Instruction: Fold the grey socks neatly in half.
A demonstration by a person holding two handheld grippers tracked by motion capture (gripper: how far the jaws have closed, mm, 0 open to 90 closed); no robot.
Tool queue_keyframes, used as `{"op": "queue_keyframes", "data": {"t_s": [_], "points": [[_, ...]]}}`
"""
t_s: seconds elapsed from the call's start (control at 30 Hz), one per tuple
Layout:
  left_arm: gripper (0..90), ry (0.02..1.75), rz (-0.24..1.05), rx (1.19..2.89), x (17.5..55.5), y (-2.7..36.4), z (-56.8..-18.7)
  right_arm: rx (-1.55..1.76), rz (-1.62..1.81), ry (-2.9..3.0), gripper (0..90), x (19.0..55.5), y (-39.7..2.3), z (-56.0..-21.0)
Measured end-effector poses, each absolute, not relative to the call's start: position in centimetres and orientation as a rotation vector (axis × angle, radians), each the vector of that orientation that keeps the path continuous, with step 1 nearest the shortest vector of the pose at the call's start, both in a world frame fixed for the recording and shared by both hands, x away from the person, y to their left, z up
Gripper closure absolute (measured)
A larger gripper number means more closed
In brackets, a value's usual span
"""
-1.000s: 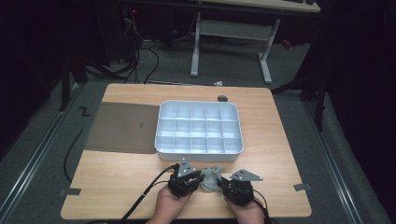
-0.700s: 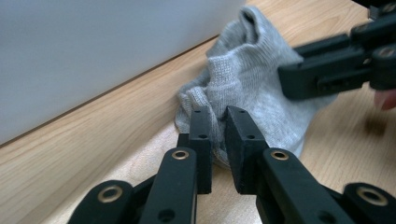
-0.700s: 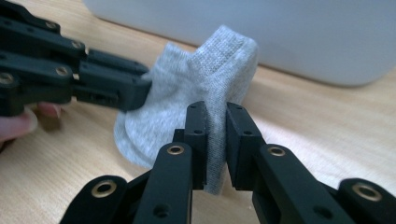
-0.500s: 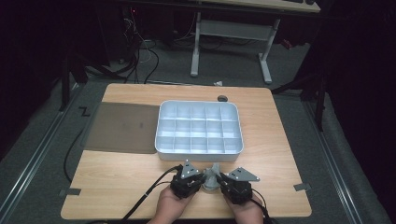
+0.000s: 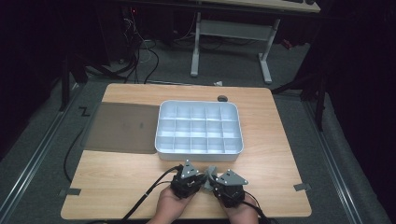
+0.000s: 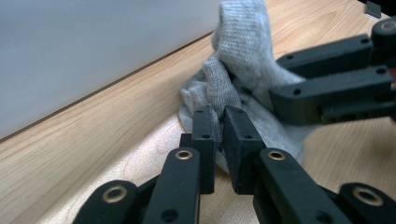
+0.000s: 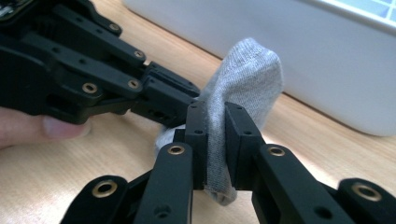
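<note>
Grey sock pinched by left gripper, jaws just closing, and right gripper, bunched on table before empty compartment tray; placement pending

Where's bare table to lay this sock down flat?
Bare wood lies right of the white compartment tray up to the table edge, and left of the left gripper below the grey mat. Between tray and right gripper, around the sock, it is tight.

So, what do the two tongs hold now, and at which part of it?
Both hold one grey sock. The left tongs, whose jaws have just been closing, pinch a fold at its edge. The right tongs clamp across its middle, below the rounded end.
</note>
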State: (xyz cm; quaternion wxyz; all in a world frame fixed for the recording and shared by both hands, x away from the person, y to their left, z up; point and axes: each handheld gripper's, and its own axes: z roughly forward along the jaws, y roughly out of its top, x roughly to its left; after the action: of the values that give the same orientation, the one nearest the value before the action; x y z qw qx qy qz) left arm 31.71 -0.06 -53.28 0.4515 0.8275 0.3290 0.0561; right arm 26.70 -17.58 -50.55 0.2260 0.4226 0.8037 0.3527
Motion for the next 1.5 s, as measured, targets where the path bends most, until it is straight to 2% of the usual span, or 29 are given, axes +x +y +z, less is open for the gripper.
{"op": "queue_keyframes", "data": {"t_s": [0.23,0.33,0.43,0.53,0.67,0.73,1.03,1.17,1.27,1.37,1.5], "points": [[85.1,0.807,0.137,2.053,31.7,-0.1,-53.3,1.161,0.981,2.249,78.3,26.7,-17.3,-51.0],[85.1,0.808,0.136,2.052,31.7,-0.1,-53.3,1.257,1.093,2.255,74.0,27.0,-18.0,-50.9],[84.8,0.812,0.134,2.048,31.7,-0.1,-53.3,1.376,1.249,2.253,65.6,27.4,-19.1,-51.1],[84.3,0.812,0.132,2.049,31.7,-0.1,-53.3,1.430,1.356,2.229,66.1,27.5,-20.0,-51.3],[83.4,0.813,0.140,2.050,31.7,-0.1,-53.4,1.390,1.332,2.200,77.3,27.3,-20.1,-51.1],[83.1,0.814,0.145,2.050,31.7,-0.2,-53.4,1.377,1.313,2.194,79.5,27.2,-20.1,-51.1],[82.1,0.823,0.169,2.054,31.7,-0.2,-53.4,1.332,1.256,2.163,69.0,26.9,-20.4,-50.5],[81.9,0.823,0.177,2.055,31.6,-0.3,-53.4,1.313,1.255,2.147,67.7,26.5,-20.8,-49.9],[81.6,0.823,0.181,2.054,31.6,-0.3,-53.3,1.295,1.261,2.125,72.6,26.3,-21.1,-49.1],[81.3,0.823,0.185,2.053,31.6,-0.3,-53.3,1.291,1.251,2.105,89.4,26.2,-21.7,-48.6],[81.0,0.822,0.185,2.052,31.6,-0.3,-53.3,1.353,1.177,2.062,90.0,26.6,-22.8,-49.2]]}}
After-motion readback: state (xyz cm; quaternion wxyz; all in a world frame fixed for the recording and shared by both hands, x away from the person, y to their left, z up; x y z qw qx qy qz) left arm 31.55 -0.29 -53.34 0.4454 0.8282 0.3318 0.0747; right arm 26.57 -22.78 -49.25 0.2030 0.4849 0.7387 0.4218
